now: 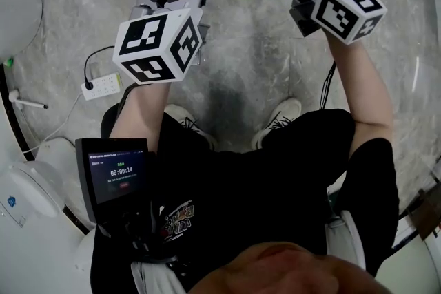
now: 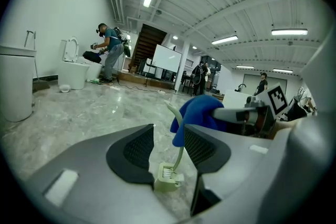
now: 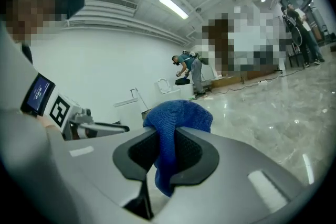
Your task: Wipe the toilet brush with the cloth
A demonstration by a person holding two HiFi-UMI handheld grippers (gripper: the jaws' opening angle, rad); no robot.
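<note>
The right gripper is clamped on a blue cloth, which bunches above the pads and hangs limp below them. It is soft knit that will fold round whatever it rubs. The left gripper has its jaws partly apart with nothing pressed between them.

Framed in that gap, farther off, the toilet brush stands on the marbled floor. It looks to be light, pale plastic: a thin curved handle rises from a small squarish holder with white bristles. It would likely tip easily, so the free gripper should take the handle high up. Whether the cloth already touches the handle I cannot tell.
</note>
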